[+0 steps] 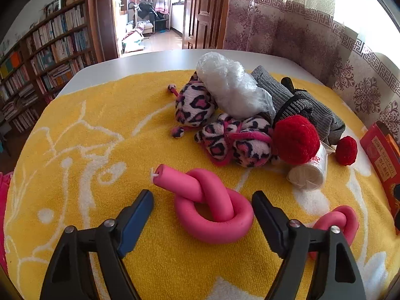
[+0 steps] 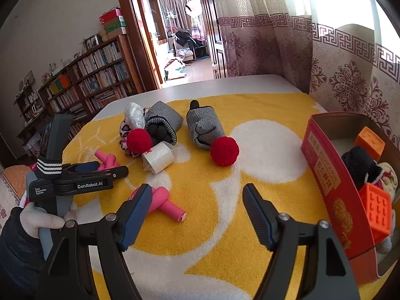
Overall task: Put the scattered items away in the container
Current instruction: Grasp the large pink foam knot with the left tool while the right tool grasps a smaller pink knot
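the left gripper is held wide open and empty, its fingers set either side of a knotted pink foam tube lying on the yellow towel; whether the fingers touch it cannot be told; the right gripper is likewise spread wide with nothing held, over bare towel; a second pink tube lies just beside its left finger; two red pompoms, grey socks, a white roll and leopard plush are scattered farther back; the red box stands at the right, already holding orange blocks and black cloth.
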`<state>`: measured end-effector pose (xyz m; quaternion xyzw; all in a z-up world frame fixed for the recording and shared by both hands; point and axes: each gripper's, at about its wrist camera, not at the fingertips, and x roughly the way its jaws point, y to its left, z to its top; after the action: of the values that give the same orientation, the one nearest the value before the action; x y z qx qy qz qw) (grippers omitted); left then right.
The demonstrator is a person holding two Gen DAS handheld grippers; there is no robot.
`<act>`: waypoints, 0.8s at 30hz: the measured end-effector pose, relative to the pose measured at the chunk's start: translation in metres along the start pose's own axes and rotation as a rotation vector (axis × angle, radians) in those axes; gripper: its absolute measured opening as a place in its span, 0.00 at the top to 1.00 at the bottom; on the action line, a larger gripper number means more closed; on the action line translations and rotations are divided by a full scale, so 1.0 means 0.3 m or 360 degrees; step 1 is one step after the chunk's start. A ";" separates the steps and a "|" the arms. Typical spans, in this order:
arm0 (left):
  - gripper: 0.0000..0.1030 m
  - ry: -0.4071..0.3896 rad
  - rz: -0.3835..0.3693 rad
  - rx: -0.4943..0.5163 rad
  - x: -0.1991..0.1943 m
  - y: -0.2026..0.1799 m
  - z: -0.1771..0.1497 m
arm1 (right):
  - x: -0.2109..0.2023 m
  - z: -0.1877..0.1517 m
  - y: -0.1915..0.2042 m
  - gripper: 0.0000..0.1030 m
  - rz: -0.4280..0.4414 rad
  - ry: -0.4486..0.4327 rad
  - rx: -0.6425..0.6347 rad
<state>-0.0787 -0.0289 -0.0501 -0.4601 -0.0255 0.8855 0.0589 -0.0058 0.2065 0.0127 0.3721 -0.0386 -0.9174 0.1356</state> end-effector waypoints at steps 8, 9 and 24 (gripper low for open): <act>0.44 -0.0054 -0.0101 0.0029 -0.043 -0.006 -0.002 | 0.077 -0.004 0.076 0.24 0.0157 0.0178 -0.0074; 0.44 -0.0063 -0.0108 0.0024 -0.050 -0.003 0.001 | 0.089 -0.003 0.087 0.24 0.0161 0.0194 -0.0092; 0.44 -0.0124 -0.0183 0.0008 -0.112 -0.002 0.011 | 0.272 -0.010 0.202 0.24 0.0102 0.0410 -0.0322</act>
<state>-0.0620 -0.0325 -0.0208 -0.4230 -0.0518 0.8980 0.1097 -0.0462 0.1258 -0.0339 0.4697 0.0598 -0.8565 0.2052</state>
